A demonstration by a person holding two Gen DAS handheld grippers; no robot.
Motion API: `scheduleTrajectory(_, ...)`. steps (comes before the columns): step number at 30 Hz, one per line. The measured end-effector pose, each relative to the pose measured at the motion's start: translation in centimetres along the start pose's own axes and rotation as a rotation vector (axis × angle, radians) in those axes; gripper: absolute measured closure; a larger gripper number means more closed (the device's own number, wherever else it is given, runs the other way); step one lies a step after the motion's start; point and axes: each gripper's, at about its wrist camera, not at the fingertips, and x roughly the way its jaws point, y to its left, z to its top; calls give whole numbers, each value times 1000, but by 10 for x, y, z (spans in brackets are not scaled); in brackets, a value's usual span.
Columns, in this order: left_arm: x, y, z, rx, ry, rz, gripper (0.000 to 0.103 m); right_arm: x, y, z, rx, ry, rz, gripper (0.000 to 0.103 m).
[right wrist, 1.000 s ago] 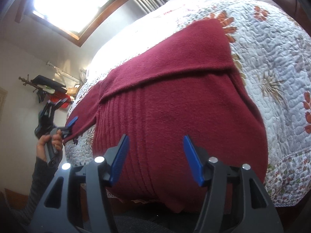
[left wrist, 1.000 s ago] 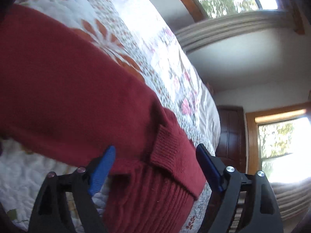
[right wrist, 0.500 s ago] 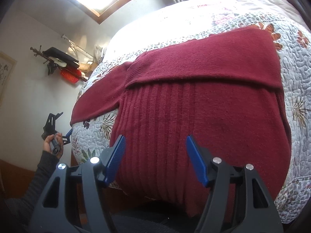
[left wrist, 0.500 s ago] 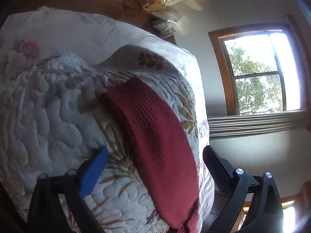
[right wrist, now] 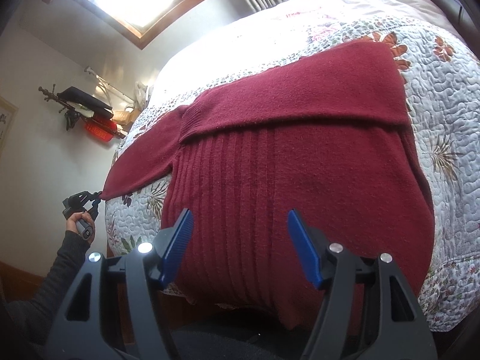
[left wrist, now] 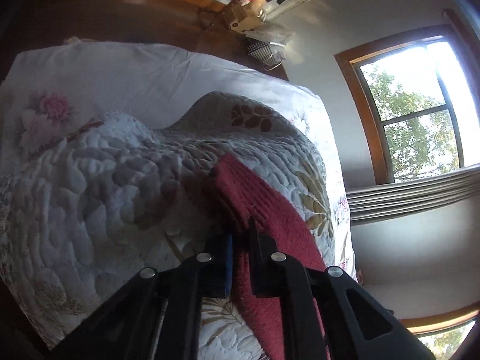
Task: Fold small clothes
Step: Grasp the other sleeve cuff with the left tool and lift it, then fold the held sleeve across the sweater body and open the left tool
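The red sweater (right wrist: 300,174) lay spread on the quilted bed (right wrist: 444,126), its hem overhanging the near edge. The left gripper (left wrist: 238,240) had its fingers pinching the sleeve cuff (left wrist: 258,207) at the bed's side edge. The right gripper (right wrist: 240,240) hovered over the hem, fingers spread. Bare quilt lay beyond the sweater. No writing was legible.

A bed with a white floral quilt (left wrist: 90,198) fills the left and centre of the left wrist view, a white pillow (left wrist: 126,84) above it against a curved wooden headboard (left wrist: 105,12). At right, a wood-framed window (left wrist: 414,114) shows sunlit trees, grey curtain folds (left wrist: 414,195) below it. Pale walls (right wrist: 39,150) fill the right wrist view's left, a cluttered wall rack (right wrist: 87,111) mounted there.
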Motion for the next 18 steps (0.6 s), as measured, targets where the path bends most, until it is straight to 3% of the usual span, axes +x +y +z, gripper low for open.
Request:
scheduleTrajectory(4, -32, -59, -12, 139, -33, -85, 96, -5, -4, -1, 6, -10, 9, 38)
scheduleTrajectory(8, -68, -146, -48, 362, -50, -196, 96, -7, -5, -1, 9, -14, 25, 38)
scheduleTrajectory(13, -90, -244, -124, 644, -3, -311, 96, -10, -8, -3, 13, -26, 52, 38)
scheduleTrajectory(18, -80, -300, -207, 839, 71, -350, 96, -20, -17, -5, 23, -53, 68, 38)
